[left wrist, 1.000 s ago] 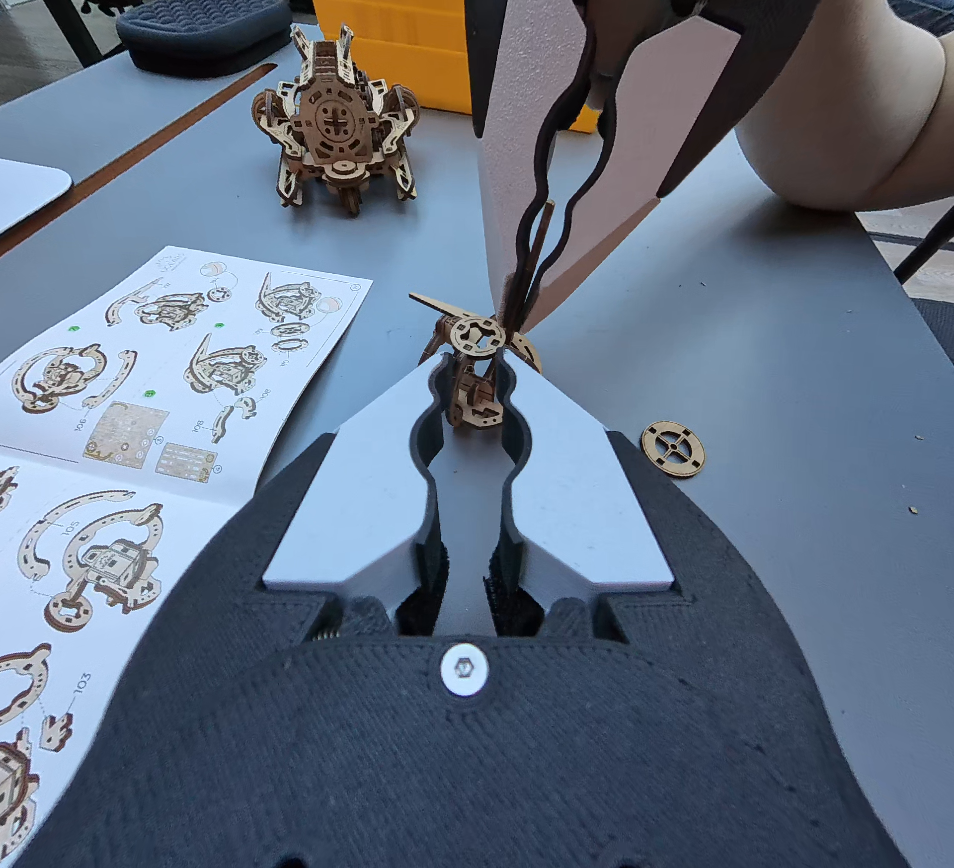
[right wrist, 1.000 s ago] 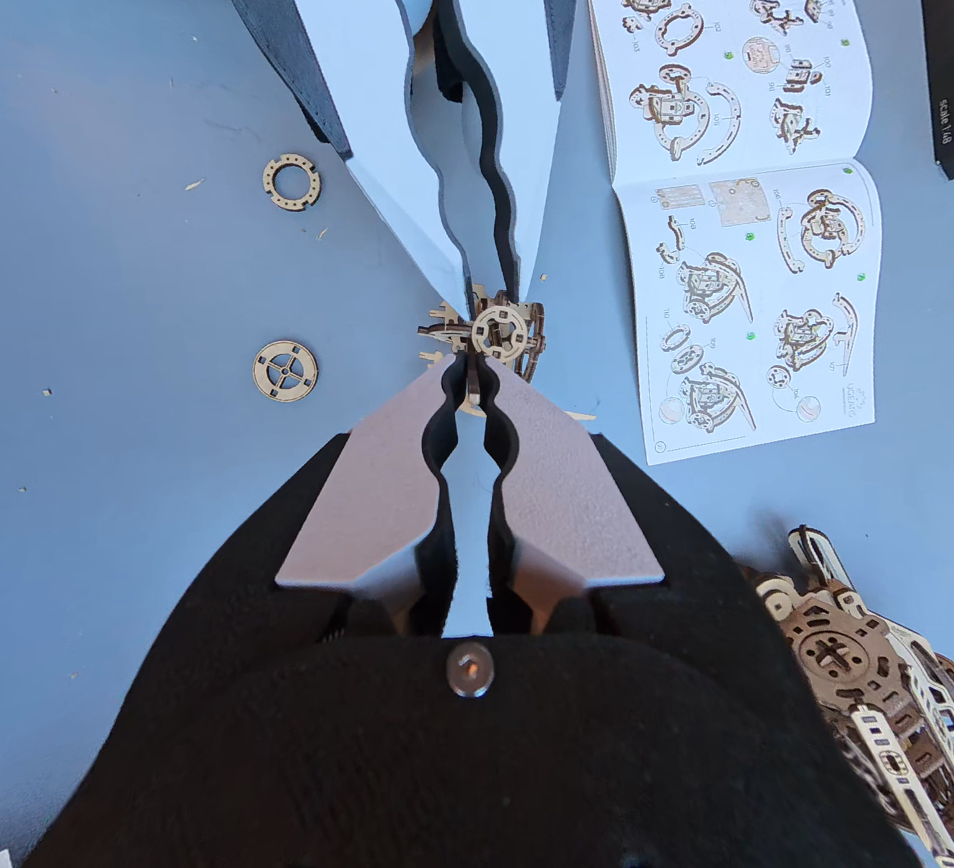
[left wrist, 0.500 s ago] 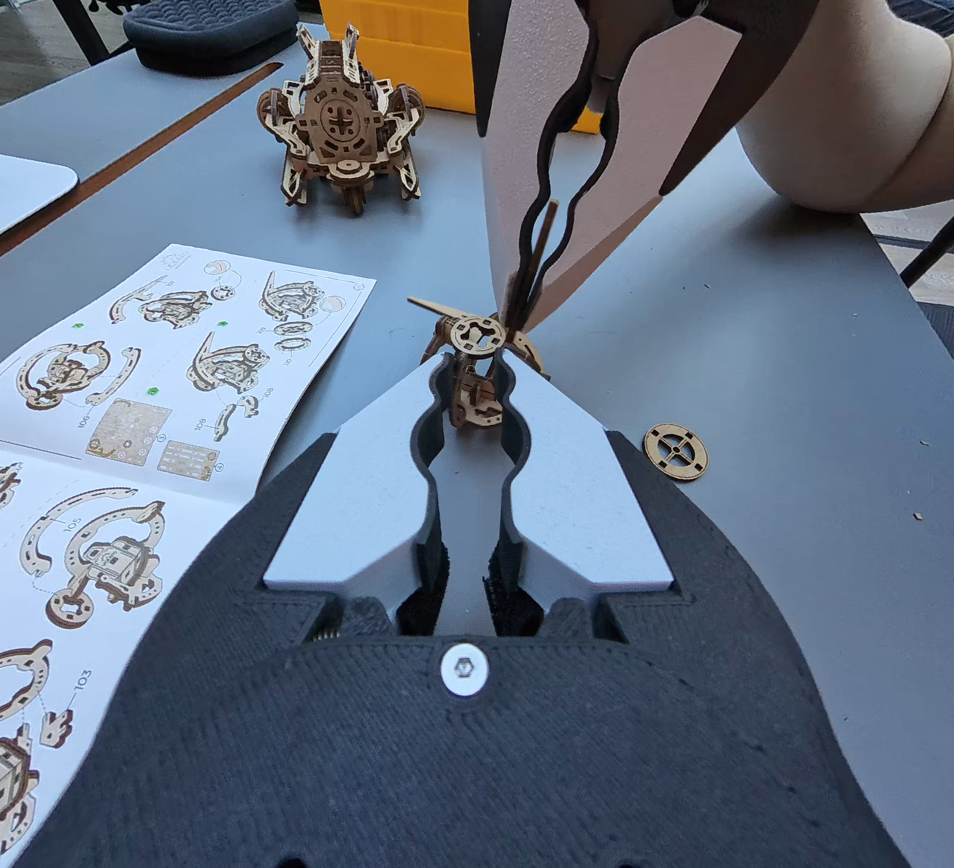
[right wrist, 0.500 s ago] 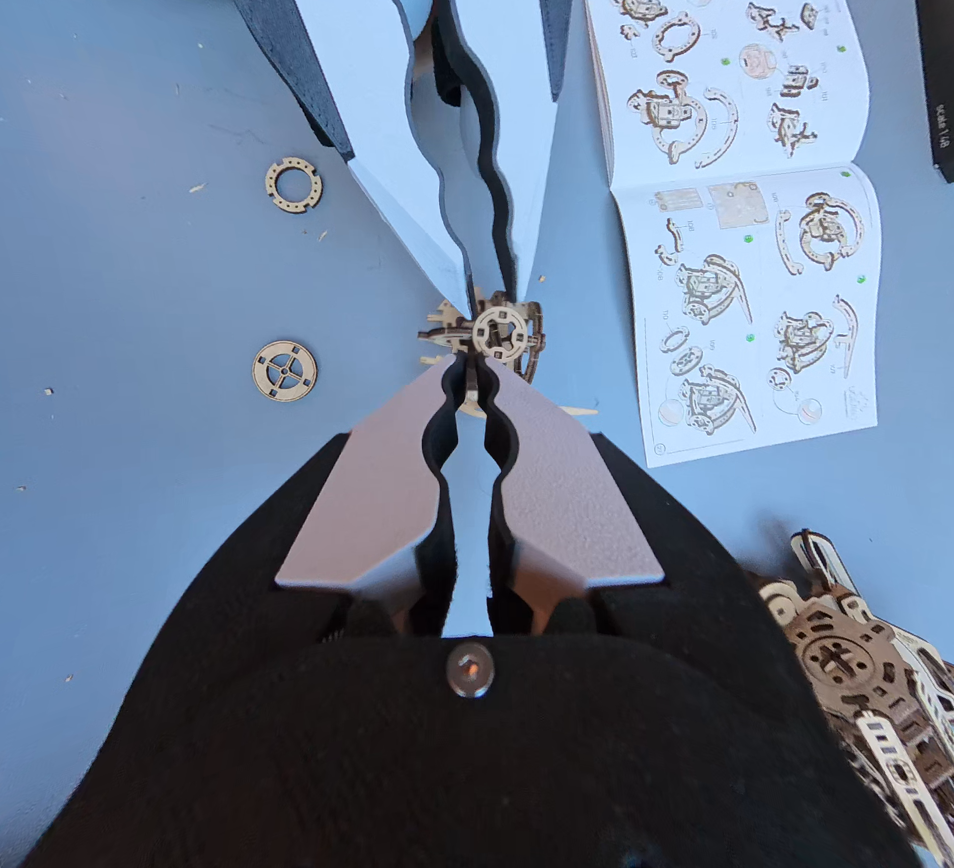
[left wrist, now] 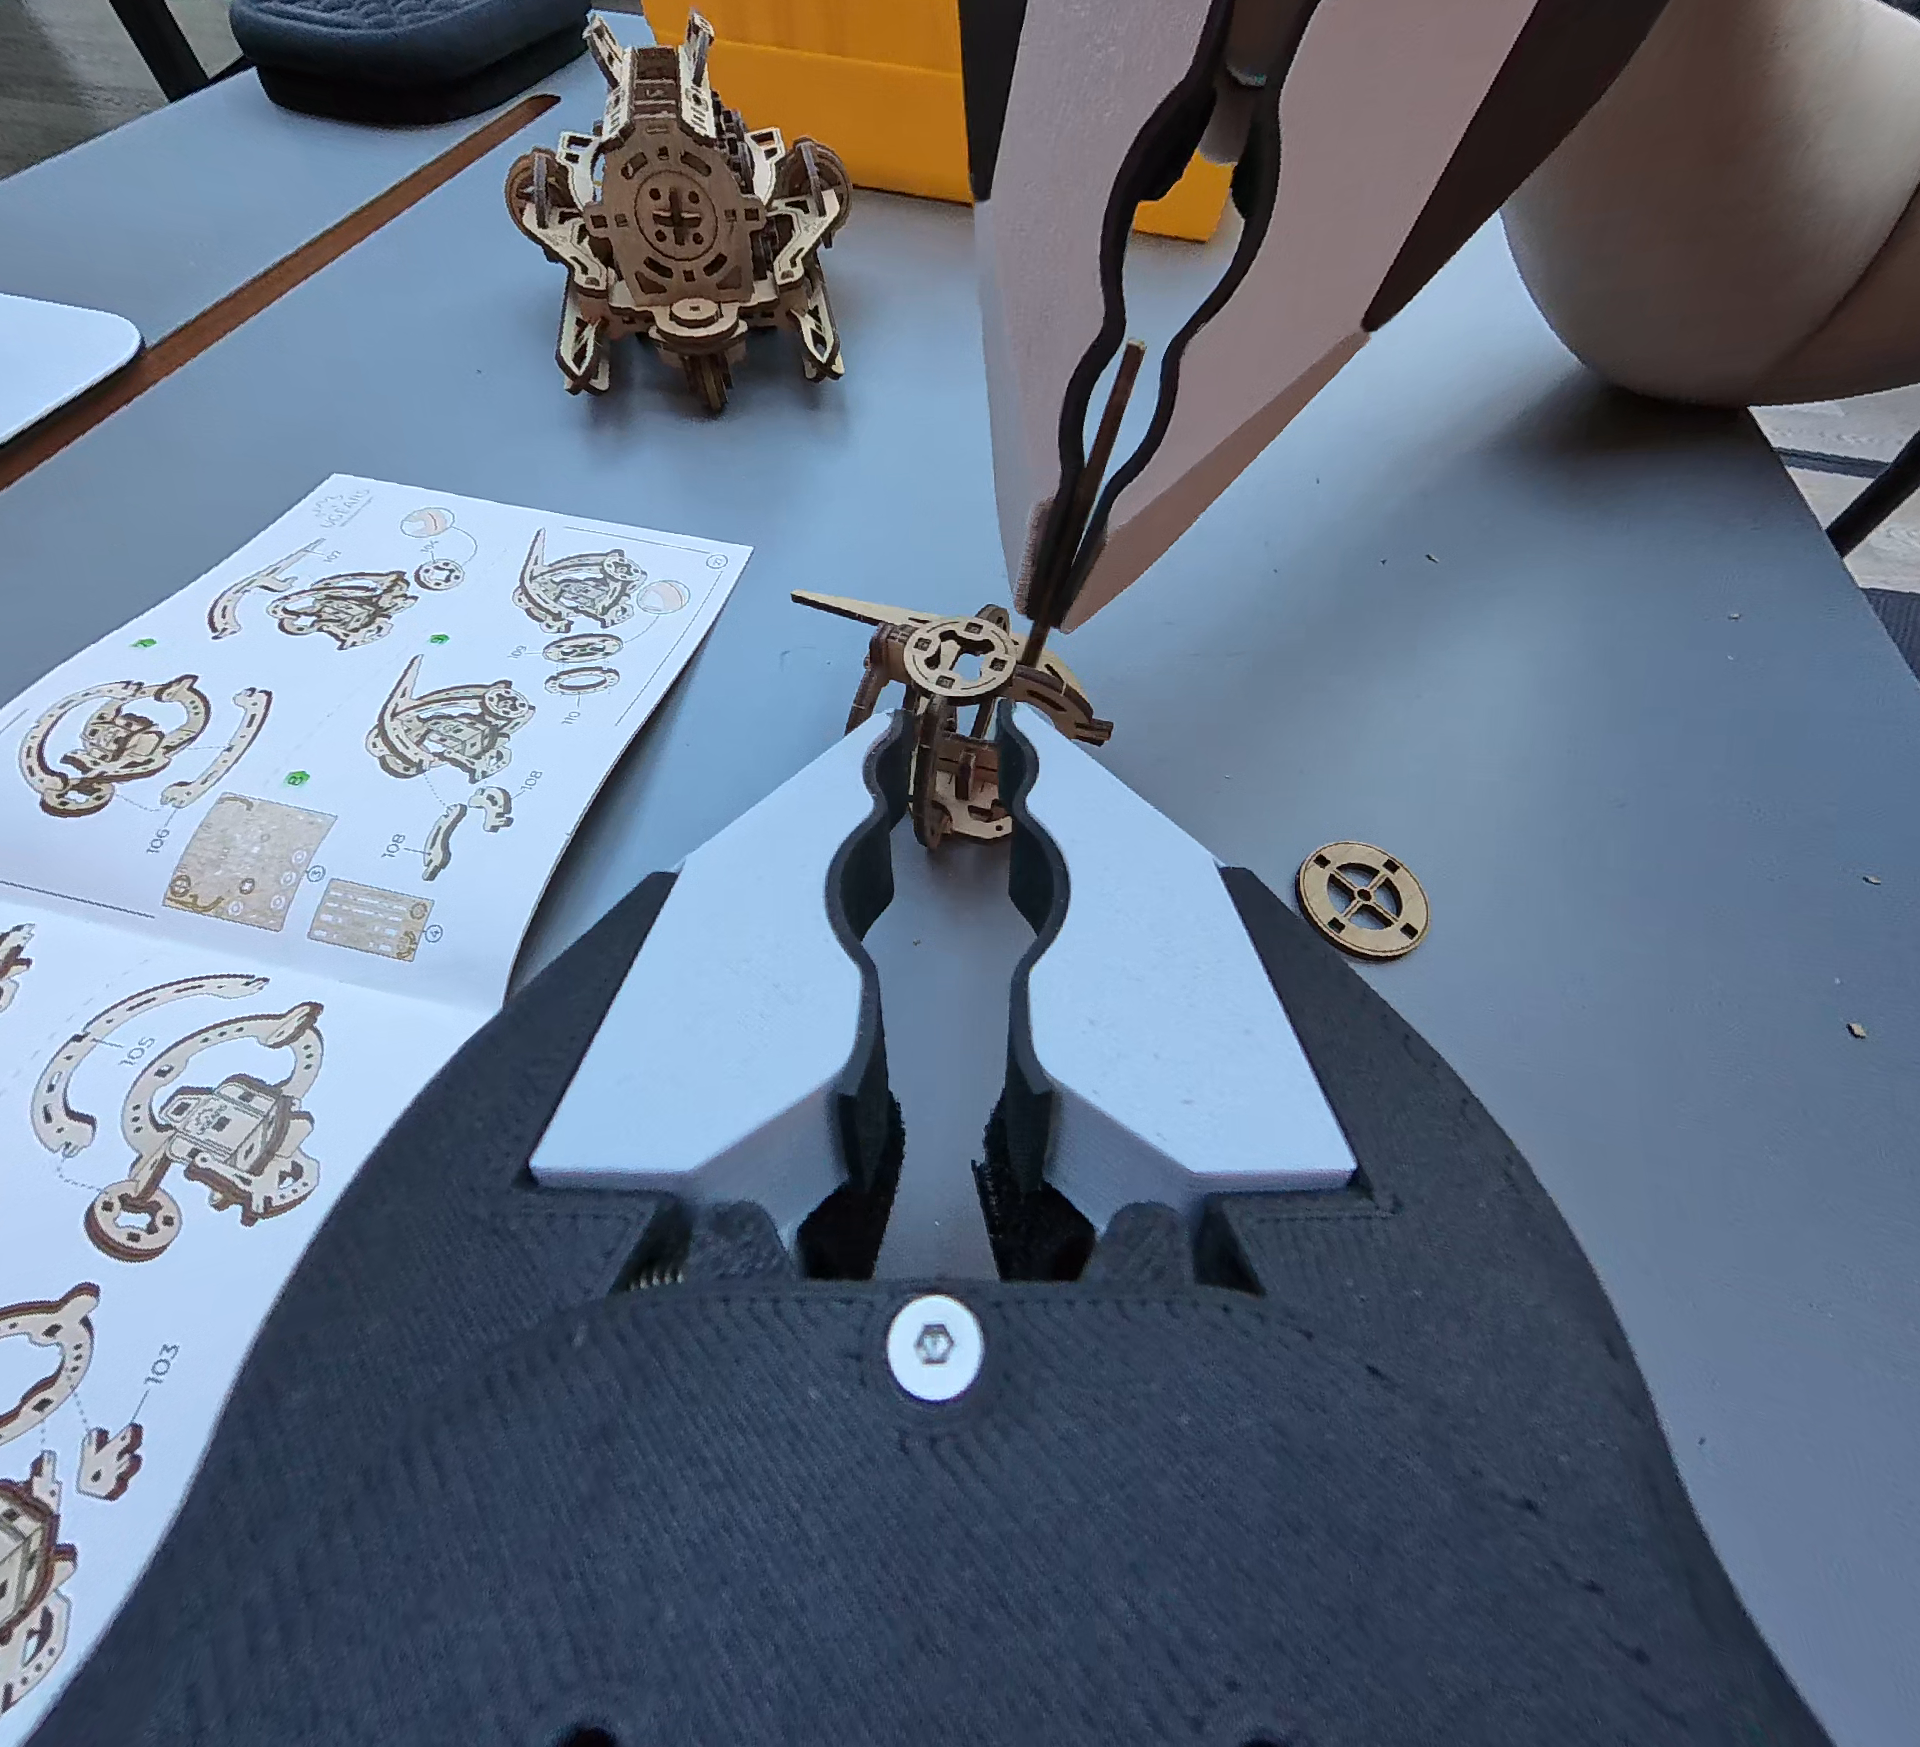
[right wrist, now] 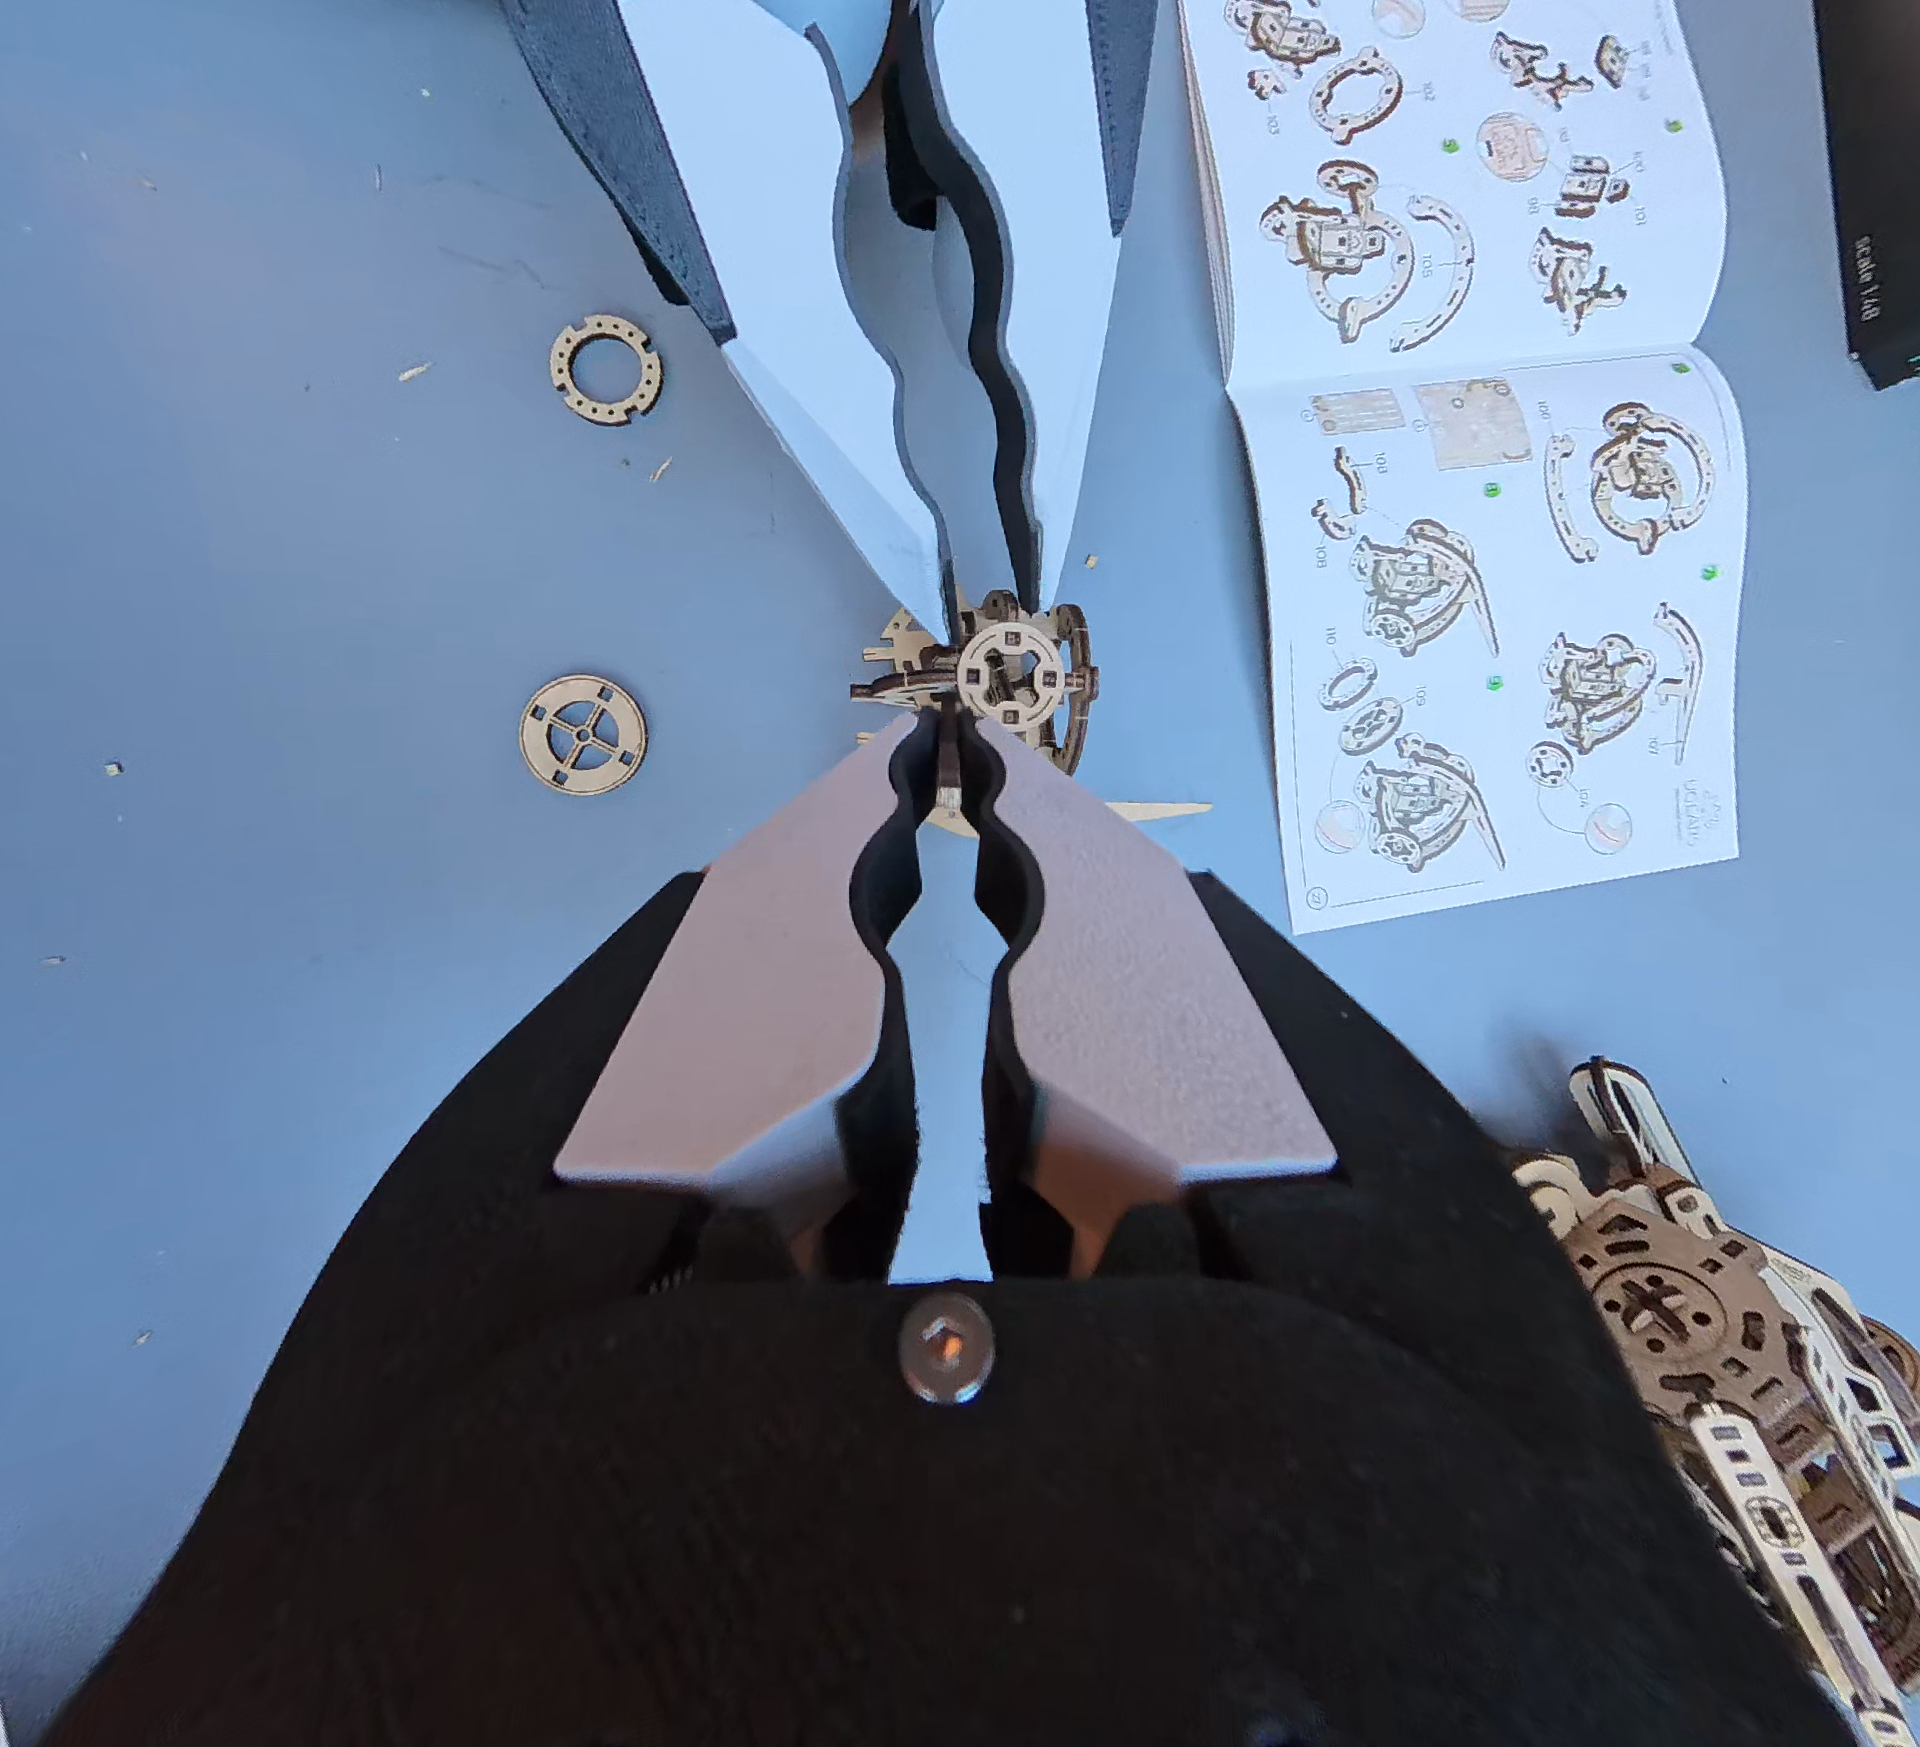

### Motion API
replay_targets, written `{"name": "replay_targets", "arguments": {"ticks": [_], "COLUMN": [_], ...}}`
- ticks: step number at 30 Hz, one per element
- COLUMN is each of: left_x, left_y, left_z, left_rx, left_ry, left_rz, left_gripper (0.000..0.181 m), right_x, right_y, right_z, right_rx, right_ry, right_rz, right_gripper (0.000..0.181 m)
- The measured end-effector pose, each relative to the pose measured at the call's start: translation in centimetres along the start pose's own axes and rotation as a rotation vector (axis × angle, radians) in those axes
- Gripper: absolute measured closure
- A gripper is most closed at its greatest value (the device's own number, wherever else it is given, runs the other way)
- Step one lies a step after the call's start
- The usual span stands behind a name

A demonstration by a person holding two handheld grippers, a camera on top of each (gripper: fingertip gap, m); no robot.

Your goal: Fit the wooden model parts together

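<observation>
The small pale-brown laser-cut wooden sub-assembly [left wrist: 961, 721] stands on the grey surface [left wrist: 1507, 658] near the open white instruction booklet [left wrist: 343, 741]. The left gripper [left wrist: 951, 741], grey-fingered, pinches its lower body from the near side. The right gripper [left wrist: 1044, 606], with pinkish fingers, comes down from above, pressed onto a thin flat dark-edged wooden strip [left wrist: 1081, 471] whose lower end meets the rim of the round slotted wooden disc [right wrist: 1010, 671] on top of the sub-assembly.

The strip is thin and held edge-on, so a push that is slightly off the slot's line would likely bend or snap it, or lever the disc off its seat. The left gripper's hold is narrow; downward force could tip the sub-assembly or let it slip out sideways.

Whether the strip has entered a slot cannot be told: the right gripper's tips cover the joint in both views. The sub-assembly's far side is hidden. A loose spoked wooden wheel [right wrist: 582, 735] and a notched wooden ring [right wrist: 606, 369] lie apart, unused. The larger assembled wooden model [left wrist: 675, 211] is cut off in the right wrist view.
</observation>
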State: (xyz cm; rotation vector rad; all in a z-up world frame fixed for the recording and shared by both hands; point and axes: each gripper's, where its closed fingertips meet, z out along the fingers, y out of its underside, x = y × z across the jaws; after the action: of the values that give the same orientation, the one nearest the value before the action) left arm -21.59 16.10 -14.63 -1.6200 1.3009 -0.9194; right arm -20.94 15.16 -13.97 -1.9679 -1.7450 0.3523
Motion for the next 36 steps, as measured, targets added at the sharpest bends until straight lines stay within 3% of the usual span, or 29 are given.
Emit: {"name": "replay_targets", "arguments": {"ticks": [36], "left_x": [0.26], "left_y": [0.21], "left_z": [0.13], "left_rx": [-0.015], "left_ry": [0.009], "left_rz": [0.011], "left_gripper": [0.169], "right_x": [-0.14], "right_y": [0.19], "right_z": [0.10], "right_rx": [-0.020], "right_ry": [0.005], "right_rz": [-0.014], "right_gripper": [0.180]}}
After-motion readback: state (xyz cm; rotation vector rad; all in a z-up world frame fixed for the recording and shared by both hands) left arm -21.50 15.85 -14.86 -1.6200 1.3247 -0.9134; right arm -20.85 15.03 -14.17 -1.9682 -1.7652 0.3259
